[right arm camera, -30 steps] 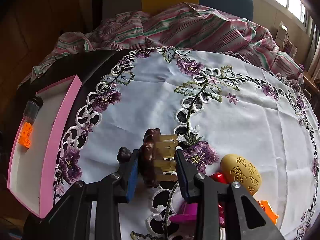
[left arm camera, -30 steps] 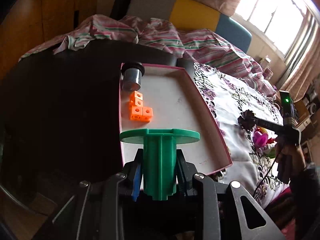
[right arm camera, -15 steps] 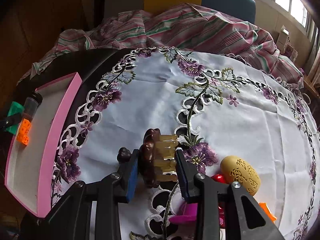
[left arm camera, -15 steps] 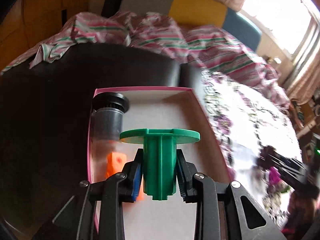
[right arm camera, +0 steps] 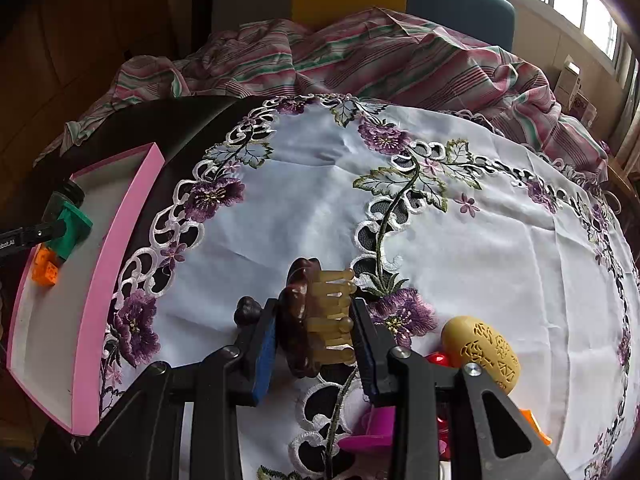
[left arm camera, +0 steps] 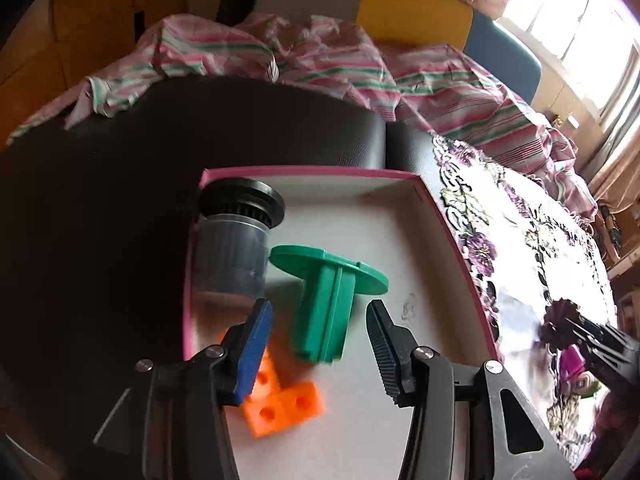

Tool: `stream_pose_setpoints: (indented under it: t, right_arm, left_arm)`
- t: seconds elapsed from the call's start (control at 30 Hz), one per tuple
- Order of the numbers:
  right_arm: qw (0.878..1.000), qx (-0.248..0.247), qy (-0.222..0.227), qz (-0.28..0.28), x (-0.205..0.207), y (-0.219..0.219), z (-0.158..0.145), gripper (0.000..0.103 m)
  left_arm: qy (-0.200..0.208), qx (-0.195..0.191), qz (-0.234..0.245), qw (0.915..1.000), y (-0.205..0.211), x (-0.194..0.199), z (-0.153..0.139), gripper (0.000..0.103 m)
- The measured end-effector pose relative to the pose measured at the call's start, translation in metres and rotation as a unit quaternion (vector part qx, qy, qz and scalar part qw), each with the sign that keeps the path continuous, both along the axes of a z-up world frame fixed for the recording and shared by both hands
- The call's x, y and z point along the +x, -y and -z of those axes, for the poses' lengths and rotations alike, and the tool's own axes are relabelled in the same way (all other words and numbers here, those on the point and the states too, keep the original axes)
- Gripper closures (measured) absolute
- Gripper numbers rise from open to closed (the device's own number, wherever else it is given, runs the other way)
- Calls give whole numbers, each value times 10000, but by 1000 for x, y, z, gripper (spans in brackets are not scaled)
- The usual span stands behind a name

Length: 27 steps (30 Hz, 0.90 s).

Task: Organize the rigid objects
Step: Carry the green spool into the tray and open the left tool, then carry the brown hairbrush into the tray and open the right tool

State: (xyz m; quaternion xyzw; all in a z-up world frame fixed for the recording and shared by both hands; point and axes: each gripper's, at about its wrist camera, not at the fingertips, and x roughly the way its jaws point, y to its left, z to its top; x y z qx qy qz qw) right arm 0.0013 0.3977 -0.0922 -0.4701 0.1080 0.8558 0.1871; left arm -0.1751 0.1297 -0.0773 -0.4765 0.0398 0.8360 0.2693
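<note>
Spool (left arm camera: 326,304) just dropped into the tray (left arm camera: 436,216); my left claw (left arm camera: 318,344) is opening, right claw (right arm camera: 316,332) clenches the clip (right arm camera: 316,316).

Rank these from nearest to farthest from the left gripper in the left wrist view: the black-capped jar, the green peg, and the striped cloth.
1. Green peg, loose between the opening fingers of the left gripper.
2. Black-capped jar, behind it at the pink tray's back left.
3. Striped cloth, beyond the tray.

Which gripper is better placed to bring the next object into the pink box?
Right. The right gripper already clamps the brown hair clip, ready to carry to the pink box. The left gripper is opening around the green piece.
</note>
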Motion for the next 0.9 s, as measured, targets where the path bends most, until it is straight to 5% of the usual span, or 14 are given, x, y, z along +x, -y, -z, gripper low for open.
stream_pose_setpoints:
  t: [0.47,0.9]
  right_arm:
    - [9999,153,16,-51,-1,6,1,69]
    - [9998,219,-11,-37,0,8,2,69]
  left_arm:
    - [-883,-323,-131,9955,50,97,-40,50]
    - [-792,-343,-283,9959,74,121,-43,48]
